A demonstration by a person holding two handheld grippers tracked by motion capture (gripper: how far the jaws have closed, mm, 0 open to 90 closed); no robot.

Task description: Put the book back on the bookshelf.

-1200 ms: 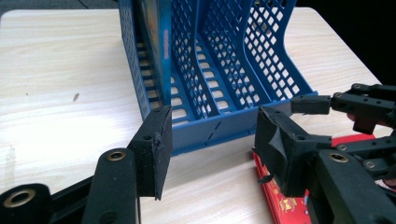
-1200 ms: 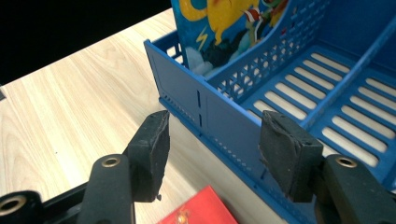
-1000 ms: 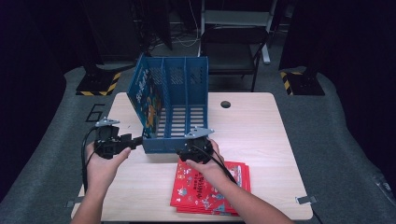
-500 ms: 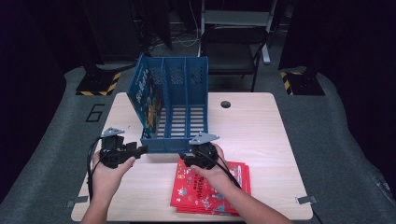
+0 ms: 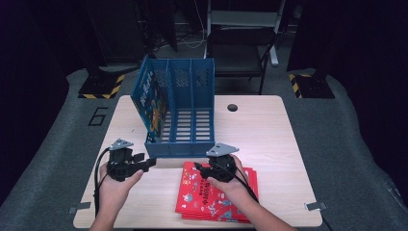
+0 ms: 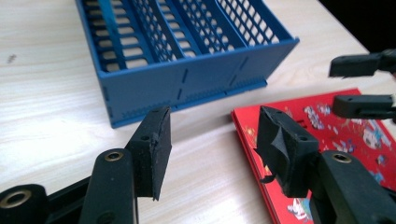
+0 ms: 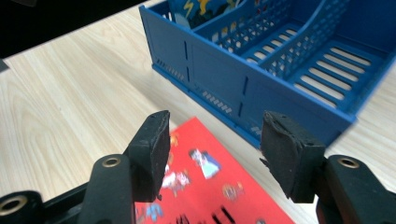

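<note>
Both grippers' jaws spread, empty; slide right gripper (image 5: 204,169) low under top red book (image 5: 216,195) w/ left gripper (image 5: 150,162) steadying.

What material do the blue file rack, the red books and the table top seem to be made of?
The blue slotted file rack looks like moulded plastic with a matte finish: thin walls, regular slots. The flat red picture books look like paper with glossy printed covers. The pale table top shows wood grain, probably laminate.
</note>
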